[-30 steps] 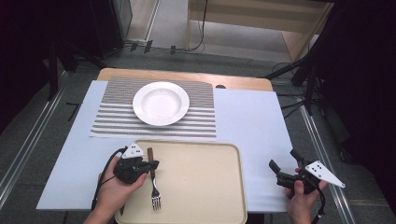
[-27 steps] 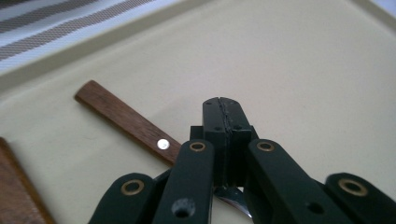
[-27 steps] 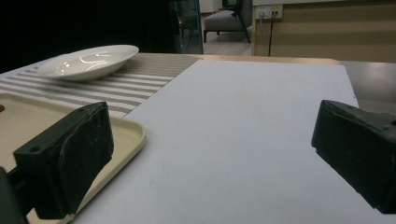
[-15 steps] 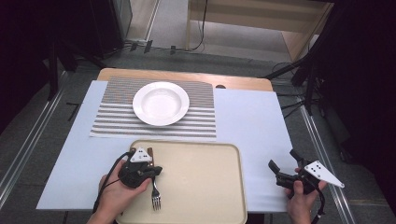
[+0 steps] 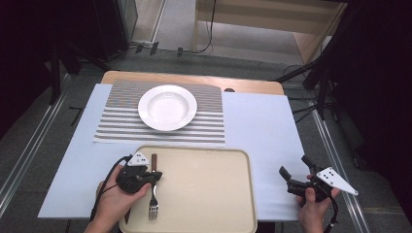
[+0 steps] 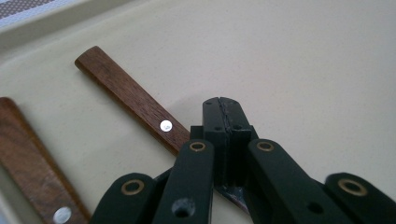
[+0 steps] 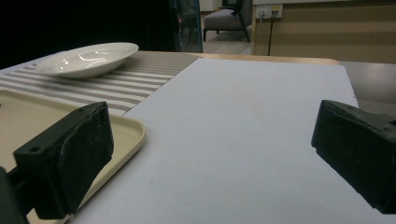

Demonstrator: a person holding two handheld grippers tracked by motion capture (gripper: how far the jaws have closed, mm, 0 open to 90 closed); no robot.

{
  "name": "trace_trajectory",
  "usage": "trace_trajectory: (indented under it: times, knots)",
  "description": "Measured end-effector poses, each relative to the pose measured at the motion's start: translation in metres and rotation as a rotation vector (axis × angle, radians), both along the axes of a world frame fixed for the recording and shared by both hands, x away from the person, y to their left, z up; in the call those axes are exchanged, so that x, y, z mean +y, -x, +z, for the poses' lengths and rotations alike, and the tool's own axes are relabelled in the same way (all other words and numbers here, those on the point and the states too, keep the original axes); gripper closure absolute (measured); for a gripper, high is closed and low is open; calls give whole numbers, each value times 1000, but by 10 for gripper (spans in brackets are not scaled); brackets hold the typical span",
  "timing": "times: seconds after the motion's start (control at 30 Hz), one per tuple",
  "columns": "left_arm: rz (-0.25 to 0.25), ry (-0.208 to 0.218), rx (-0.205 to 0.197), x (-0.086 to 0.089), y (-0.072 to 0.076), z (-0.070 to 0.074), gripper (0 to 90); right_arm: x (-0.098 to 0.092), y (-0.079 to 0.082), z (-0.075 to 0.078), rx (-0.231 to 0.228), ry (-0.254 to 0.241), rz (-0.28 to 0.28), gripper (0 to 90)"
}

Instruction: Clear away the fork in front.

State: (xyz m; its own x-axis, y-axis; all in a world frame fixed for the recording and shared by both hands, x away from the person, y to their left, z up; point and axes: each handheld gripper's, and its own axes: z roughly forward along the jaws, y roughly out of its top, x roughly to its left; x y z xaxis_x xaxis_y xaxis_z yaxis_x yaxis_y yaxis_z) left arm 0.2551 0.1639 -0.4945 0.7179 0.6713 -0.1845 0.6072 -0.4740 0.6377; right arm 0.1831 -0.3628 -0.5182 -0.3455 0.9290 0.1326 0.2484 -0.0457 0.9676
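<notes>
My left hand-held gripper (image 5: 145, 175) is low over the left part of the beige plastic tray (image 5: 209, 194), and its black jaws are pressed together on the metal fork with a brown wooden handle (image 5: 153, 187). In the left gripper view the jaws close on the fork (image 6: 140, 105) just past the rivet of the handle, and the handle points away to the upper left. The fork lies flat on the tray, tines toward me. Beside it, at the tray's left edge, I see a second brown wooden handle (image 6: 32, 163); what tool it belongs to I cannot tell.

My right hand-held gripper (image 5: 295, 175) is well apart, at the right edge of the pale blue bench (image 5: 262, 126), with its jaws wide and nothing between them.

Beyond the tray a round white plate (image 5: 167, 107) sits on a grey striped placemat (image 5: 116, 124).
</notes>
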Motion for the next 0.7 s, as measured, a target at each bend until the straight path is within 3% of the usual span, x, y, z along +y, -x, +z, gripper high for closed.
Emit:
trace_trajectory:
  times: [0.33,0.7]
  knots:
    - [20,3,3,13,2,1,899,1,-1,0,-2,6,-2,0]
    - [57,30,-3,13,-6,-2,898,2,0,0,3,7,-3,0]
